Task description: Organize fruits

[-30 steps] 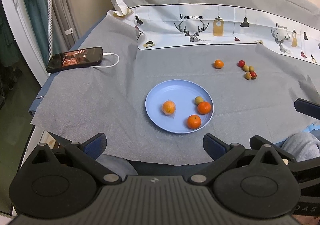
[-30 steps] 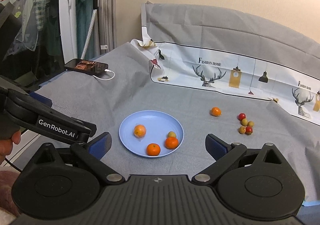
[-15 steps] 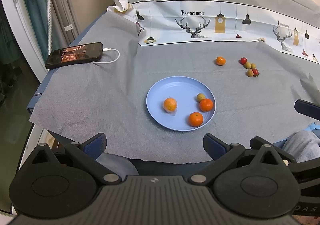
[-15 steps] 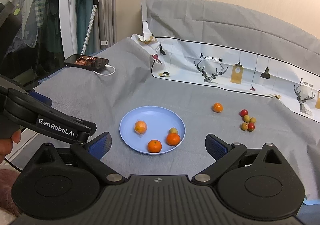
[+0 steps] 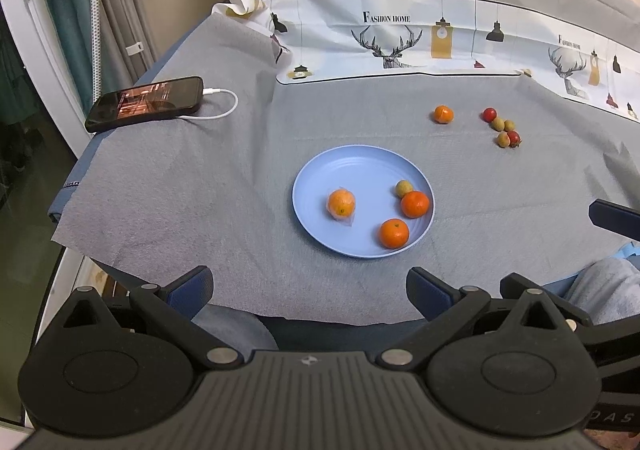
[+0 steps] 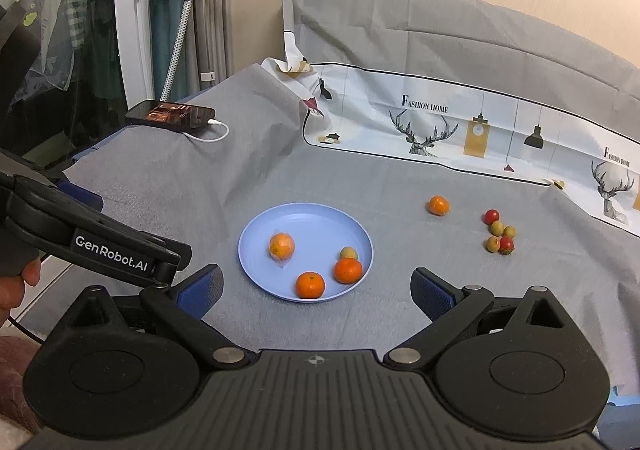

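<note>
Blue plate (image 6: 256,238) of fruit beyond the empty, spread hand-held gripper (image 6: 316,290).

1. A black smartphone (image 5: 146,103) with a lit screen lies at the far left edge of the desk.
2. A white charging cable (image 5: 224,109) is plugged into it and loops on the cloth.
3. A grey woven cloth (image 5: 192,185) covers the desk.
4. A white printed sheet with deer heads, lamps and "Fashion Home" lettering (image 6: 448,125) lies along the back.
5. Clothes (image 6: 60,9) hang at the left.
</note>
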`<state>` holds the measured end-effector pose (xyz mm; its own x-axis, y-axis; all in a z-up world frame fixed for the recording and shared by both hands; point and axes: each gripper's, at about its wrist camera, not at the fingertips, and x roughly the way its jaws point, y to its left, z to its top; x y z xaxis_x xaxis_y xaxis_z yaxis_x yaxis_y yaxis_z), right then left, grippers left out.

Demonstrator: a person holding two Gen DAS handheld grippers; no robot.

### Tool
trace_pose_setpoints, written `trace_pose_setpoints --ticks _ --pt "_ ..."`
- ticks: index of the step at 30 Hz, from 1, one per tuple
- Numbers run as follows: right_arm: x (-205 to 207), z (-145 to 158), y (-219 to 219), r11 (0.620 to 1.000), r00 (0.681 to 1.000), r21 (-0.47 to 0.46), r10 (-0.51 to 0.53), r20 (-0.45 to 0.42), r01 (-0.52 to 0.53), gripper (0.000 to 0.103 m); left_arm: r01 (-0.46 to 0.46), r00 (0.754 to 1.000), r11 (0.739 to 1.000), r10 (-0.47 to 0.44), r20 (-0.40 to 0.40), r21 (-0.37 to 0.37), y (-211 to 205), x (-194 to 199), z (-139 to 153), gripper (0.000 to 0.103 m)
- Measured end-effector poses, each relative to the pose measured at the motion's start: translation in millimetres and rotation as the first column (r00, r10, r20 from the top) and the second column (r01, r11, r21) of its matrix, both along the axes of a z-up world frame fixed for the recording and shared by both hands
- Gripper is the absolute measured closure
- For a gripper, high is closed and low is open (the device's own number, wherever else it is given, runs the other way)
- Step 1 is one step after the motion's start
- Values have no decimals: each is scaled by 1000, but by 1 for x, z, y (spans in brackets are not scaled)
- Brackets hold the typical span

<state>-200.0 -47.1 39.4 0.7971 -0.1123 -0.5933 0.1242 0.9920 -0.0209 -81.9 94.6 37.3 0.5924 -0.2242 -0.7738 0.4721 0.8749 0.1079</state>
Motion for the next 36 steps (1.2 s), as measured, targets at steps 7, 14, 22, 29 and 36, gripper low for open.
trace_pose_setpoints --ticks 7,14,22,29,36 --pt "1 -3 -1 1000 1000 7 0 -10 0 3 1 1000 1000 -1 -10 7 -2 4 -3 1" --pt "5 -6 -4 1000 1000 14 2 -21 -2 3 1 1000 1000 -1 -18 18 -5 7 -7 1" --pt "10 -10 -8 1000 999 26 -5 -35 6 3 3 1000 999 -2 -23 34 -9 11 -10 1" --pt "16 -16 -14 999 999 40 -10 -51 12 3 5 999 999 -3 -32 51 -16 18 -14 1" --pt "22 -22 -27 997 997 65 -36 -66 40 3 9 999 998 -7 -40 60 -26 27 -16 1"
